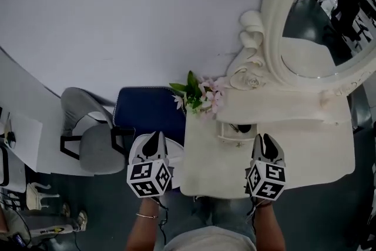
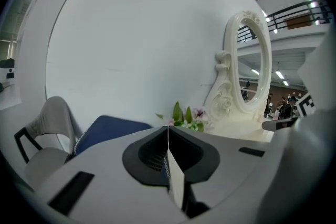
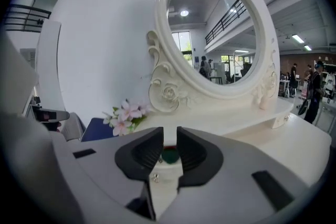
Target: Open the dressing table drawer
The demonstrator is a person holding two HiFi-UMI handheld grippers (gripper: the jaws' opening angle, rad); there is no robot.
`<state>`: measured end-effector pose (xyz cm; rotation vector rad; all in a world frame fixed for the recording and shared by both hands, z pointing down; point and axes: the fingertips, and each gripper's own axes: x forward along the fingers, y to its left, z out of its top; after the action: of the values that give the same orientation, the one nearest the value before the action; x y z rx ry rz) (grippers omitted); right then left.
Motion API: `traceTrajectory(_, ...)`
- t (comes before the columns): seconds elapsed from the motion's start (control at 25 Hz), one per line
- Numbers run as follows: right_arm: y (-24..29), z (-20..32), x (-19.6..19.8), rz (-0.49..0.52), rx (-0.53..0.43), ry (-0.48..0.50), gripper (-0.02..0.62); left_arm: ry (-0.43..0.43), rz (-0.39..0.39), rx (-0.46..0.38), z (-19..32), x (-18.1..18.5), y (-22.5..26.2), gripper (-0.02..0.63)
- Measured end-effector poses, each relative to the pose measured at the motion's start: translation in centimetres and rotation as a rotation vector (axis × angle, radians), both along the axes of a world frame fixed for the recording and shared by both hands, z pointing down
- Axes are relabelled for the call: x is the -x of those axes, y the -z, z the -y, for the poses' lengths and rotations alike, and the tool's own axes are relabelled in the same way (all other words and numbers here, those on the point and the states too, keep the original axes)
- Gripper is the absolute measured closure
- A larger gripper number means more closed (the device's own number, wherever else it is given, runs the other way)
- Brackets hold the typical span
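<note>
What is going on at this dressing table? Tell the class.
A person holds tongs in each hand at a white dressing table. Its small drawer already stands pulled out, something dark inside. The right tongs hover before it, open and empty. The left tongs are shut, off the table's left edge near a blue chair.

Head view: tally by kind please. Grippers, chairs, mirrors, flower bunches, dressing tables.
grippers: 2 (left gripper, right gripper)
chairs: 2 (grey chair, blue chair)
oval mirror: 1
flower bunch: 1
dressing table: 1
total: 7
</note>
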<state>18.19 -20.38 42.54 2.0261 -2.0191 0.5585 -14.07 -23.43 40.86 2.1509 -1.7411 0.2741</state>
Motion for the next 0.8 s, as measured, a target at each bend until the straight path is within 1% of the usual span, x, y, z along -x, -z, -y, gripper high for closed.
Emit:
traceTrajectory(0.12,5.4,0.9,-1.7,0.039,-0.143,-0.012,0.551,-0.051,-0.02,-0.096,2.3,-1.9,4.4,0.584)
traceTrajectory(0.24,10.5,0.9,-3.8,0.049,-0.257,-0.028,0.551,-0.102,-0.033,-0.186,3.7,-4.0,8.7,0.584)
traceTrajectory(0.4,16.3,-0.3,-7.1,0.025,-0.391,-0.088,0.554,-0.164,-0.053,-0.292,4.5,-6.5,13.8,0.584)
traceTrajectory(0.48,18.6,-1.0,-8.7,-0.003,-0.445,-0.119,0.568,-0.184,-0.058,-0.335,4.6,-7.4,15.9,0.584)
traceTrajectory(0.52,19.5,-1.3,-9.5,-0.018,-0.469,-0.136,0.586,-0.191,-0.059,-0.353,4.7,-7.8,16.8,0.584)
traceTrajectory(0.6,20.8,-2.0,-10.8,-0.041,-0.5,-0.168,0.588,-0.201,-0.062,-0.38,4.8,-8.5,18.1,0.584)
traceTrajectory(0.8,21.1,-3.6,-12.4,-0.023,-0.517,-0.218,0.589,-0.206,-0.077,-0.397,4.7,-9.2,18.8,0.584)
